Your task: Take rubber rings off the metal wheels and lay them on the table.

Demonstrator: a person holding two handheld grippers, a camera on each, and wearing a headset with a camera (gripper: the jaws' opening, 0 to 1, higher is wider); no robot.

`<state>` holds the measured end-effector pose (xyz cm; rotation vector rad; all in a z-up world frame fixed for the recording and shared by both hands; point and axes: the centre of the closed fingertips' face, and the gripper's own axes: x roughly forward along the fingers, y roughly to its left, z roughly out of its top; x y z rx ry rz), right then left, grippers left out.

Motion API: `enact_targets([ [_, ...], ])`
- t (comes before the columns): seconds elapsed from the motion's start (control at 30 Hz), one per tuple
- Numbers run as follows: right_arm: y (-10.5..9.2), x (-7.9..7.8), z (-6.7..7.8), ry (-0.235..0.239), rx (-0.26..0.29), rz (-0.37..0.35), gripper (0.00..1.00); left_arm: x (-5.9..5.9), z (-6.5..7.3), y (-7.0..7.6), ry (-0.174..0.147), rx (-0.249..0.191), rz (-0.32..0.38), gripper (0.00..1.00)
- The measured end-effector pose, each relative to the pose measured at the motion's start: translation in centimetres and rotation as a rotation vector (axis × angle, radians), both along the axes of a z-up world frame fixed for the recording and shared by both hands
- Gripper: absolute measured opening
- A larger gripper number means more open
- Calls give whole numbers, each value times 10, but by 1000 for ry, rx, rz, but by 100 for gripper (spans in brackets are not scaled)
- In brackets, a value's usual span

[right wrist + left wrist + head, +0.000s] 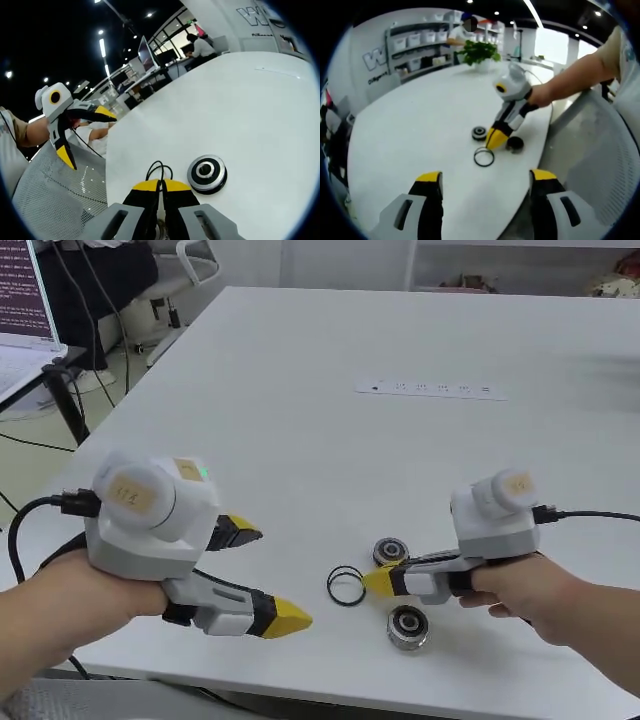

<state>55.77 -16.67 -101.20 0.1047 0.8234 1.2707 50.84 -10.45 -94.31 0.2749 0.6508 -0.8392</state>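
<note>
The right gripper holds its yellow-tipped jaws pressed together low over the white counter. A thin black rubber ring lies right at the tips; whether they pinch it cannot be told. Just to the right of the jaws sits a metal wheel, flat on the counter. Well off to the left and above, the left gripper, jaws spread wide, hangs over a grey mesh chair.
</note>
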Motion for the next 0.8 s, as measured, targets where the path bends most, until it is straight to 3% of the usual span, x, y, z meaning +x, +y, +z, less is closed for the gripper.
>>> enact_targets([
  [0.57, -5, -3, -4, -35, -29, 24, 14, -2, -3, -3, 17, 7, -16, 70],
  [0.8, -8, -3, 7, -43, -5, 19, 16, 3, -2, -5, 19, 12, -23, 70],
])
